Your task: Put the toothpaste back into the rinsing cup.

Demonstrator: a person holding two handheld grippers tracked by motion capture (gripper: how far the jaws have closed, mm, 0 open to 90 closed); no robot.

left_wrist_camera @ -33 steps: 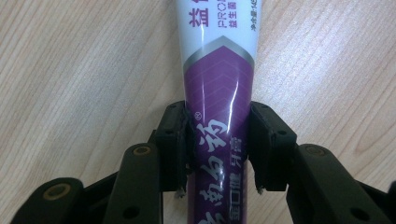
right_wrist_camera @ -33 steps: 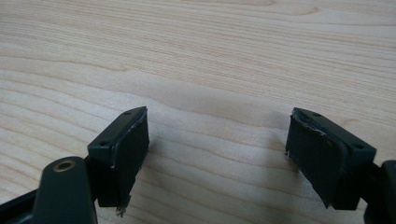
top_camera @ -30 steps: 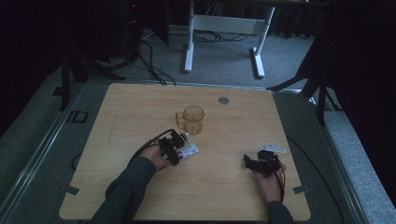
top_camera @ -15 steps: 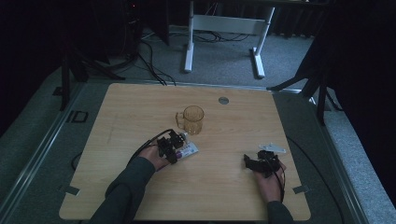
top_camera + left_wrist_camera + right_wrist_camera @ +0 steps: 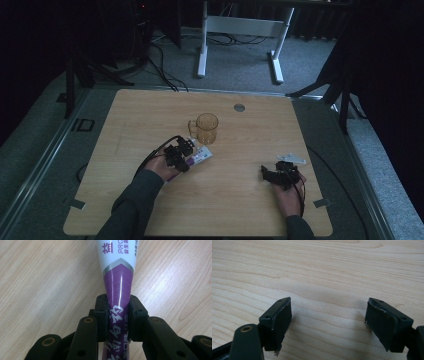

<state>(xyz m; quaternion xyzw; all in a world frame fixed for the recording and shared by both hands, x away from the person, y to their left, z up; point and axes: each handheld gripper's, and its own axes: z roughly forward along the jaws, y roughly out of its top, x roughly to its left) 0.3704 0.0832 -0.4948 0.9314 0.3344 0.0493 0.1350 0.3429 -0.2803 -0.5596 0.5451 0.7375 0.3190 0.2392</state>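
A purple and white tube (image 5: 119,282) with printed characters lies on the wooden table, just in front of a clear amber mug (image 5: 206,127). My left gripper (image 5: 118,315) is shut on the tube's purple end. Its jaws have just been closing with the tube between them, and both pads now press its sides. From above, the left gripper (image 5: 182,152) sits at the tube's (image 5: 201,156) near-left end. My right gripper (image 5: 328,320) stands open just over bare wood with nothing between its pads. In the high view the right gripper (image 5: 267,175) rests at the table's front right.
The table (image 5: 150,115) has a small round metal disc (image 5: 239,107) near its far edge. A white metal frame (image 5: 202,45) stands on the grey floor behind the table. Cables trail from both grippers.
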